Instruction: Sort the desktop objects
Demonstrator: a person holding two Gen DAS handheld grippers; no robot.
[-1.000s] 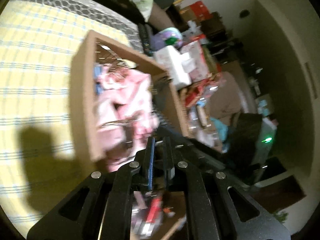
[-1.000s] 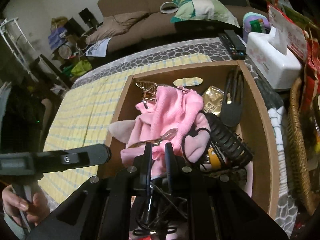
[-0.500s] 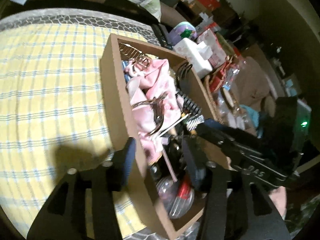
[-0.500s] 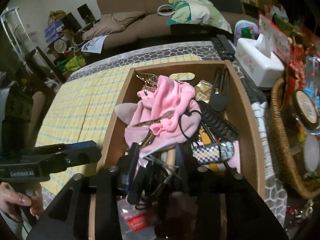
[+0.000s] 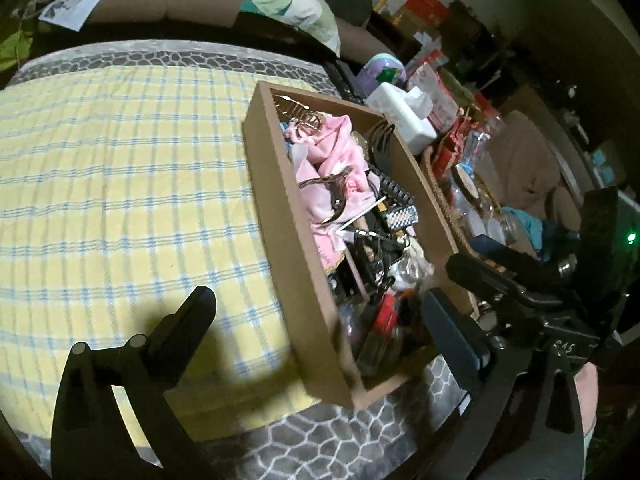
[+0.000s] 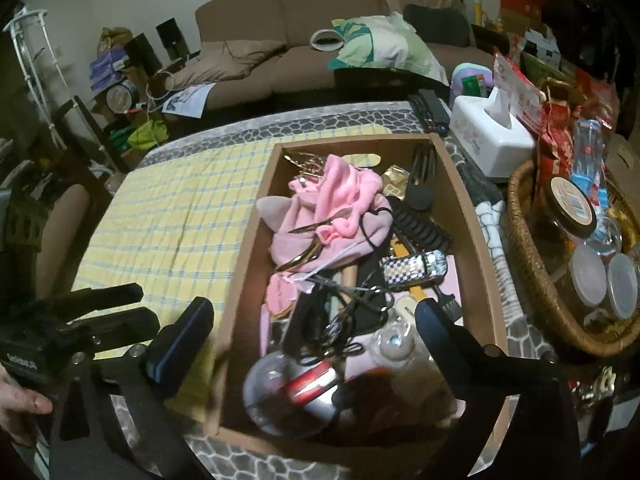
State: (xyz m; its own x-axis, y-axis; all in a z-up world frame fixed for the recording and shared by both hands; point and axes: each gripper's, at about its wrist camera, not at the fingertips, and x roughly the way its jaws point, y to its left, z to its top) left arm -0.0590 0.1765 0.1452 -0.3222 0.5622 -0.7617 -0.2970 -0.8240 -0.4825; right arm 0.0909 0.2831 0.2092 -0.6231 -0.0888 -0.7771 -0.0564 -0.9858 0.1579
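Note:
A brown open box stands on the table, crammed with small items. A pink cloth lies on top with gold scissors on it. Beside it are a black comb and a checkered case; a clear ball sits at the near end. My left gripper hovers over the box's near left wall, jaws opening wide, nothing held. My right gripper hangs above the box's near end, jaws also opening, pads touching nothing.
A yellow plaid cloth covers the table left of the box. A wicker basket of jars, a white tissue box and remotes crowd the right side. A brown sofa stands behind. A hand holds the left tool.
Both grippers went from shut to wide open. Both pulled back and up from the box, so more of the box and table shows.

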